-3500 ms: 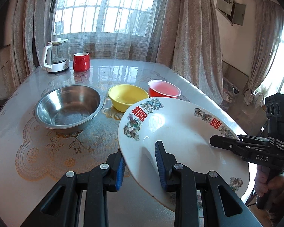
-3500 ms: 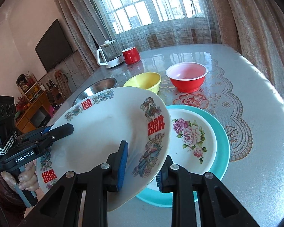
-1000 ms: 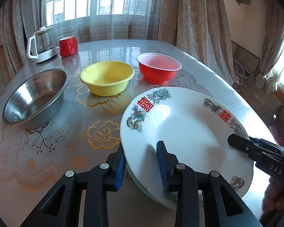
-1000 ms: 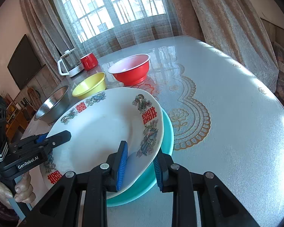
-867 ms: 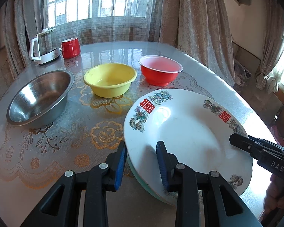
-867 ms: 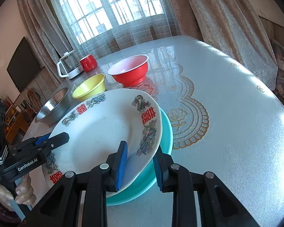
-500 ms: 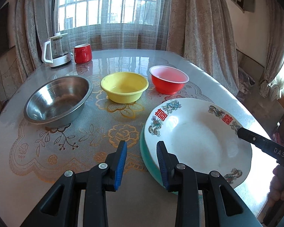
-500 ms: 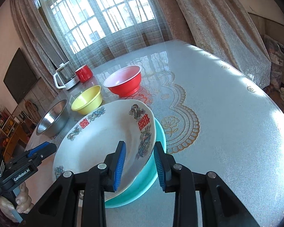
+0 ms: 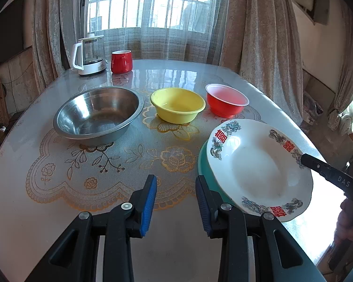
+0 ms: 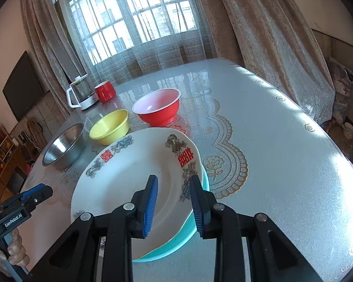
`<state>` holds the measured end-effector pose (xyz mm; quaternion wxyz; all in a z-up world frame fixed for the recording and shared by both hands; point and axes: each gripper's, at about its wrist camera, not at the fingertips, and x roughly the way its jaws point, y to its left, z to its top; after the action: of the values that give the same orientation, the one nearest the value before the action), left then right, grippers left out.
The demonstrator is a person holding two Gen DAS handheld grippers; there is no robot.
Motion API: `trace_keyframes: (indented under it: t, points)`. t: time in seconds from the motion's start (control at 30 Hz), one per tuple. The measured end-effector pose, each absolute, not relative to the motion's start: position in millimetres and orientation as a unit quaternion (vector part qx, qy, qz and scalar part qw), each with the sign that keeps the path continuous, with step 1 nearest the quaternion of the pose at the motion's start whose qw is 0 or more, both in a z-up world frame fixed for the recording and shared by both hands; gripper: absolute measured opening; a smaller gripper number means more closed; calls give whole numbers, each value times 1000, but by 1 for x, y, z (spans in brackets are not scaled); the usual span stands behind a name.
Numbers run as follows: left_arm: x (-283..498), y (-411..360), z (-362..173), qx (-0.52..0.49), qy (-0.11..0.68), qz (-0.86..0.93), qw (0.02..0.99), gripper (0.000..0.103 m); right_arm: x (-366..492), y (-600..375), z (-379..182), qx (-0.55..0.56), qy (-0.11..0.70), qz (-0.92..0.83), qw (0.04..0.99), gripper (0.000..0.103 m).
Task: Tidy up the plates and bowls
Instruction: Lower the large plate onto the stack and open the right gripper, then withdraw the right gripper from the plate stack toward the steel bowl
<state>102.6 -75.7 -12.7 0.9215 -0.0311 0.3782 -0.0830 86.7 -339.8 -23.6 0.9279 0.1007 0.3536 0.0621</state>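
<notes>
A large white plate with red characters (image 9: pixel 258 166) (image 10: pixel 129 183) rests on a teal plate (image 9: pixel 206 169) (image 10: pixel 188 230) near the table's front right. My left gripper (image 9: pixel 175 202) is open and empty, just left of the stack. My right gripper (image 10: pixel 173 202) is open above the white plate's rim, not gripping it. A steel bowl (image 9: pixel 97 115) (image 10: pixel 63 145), a yellow bowl (image 9: pixel 177 104) (image 10: pixel 110 127) and a red bowl (image 9: pixel 226 102) (image 10: pixel 157 108) stand in a row behind.
A white kettle (image 9: pixel 89 55) (image 10: pixel 81 91) and a red mug (image 9: pixel 121 61) (image 10: pixel 105 91) stand at the table's far edge by the curtained window. The table (image 10: pixel 282 164) has a lace-patterned cover. Curtains hang to the right.
Both grippers held the white plate and lowered it onto the teal plate. They have since let go, opened and drawn back from the stack.
</notes>
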Motion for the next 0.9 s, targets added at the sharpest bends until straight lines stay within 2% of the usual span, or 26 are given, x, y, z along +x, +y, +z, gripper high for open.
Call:
trace_keyframes:
  t: [0.17, 0.27, 0.5, 0.7, 0.9]
  points:
    - [96, -78, -12, -25, 378, -91, 921, 36, 88, -338, -36, 124, 365, 77, 919, 13]
    - [94, -76, -13, -23, 379, -91, 921, 38, 85, -338, -41, 135, 369, 79, 916, 12]
    - [93, -63, -11, -26, 384, -75, 920, 38, 80, -333, -20, 136, 347, 86, 924, 18]
    - [87, -50, -7, -30, 377, -65, 923, 38, 81, -299, -1, 124, 348, 160, 915, 26]
    - [81, -35, -6, -35, 375, -51, 925, 38, 88, -257, -1, 123, 366, 224, 895, 26]
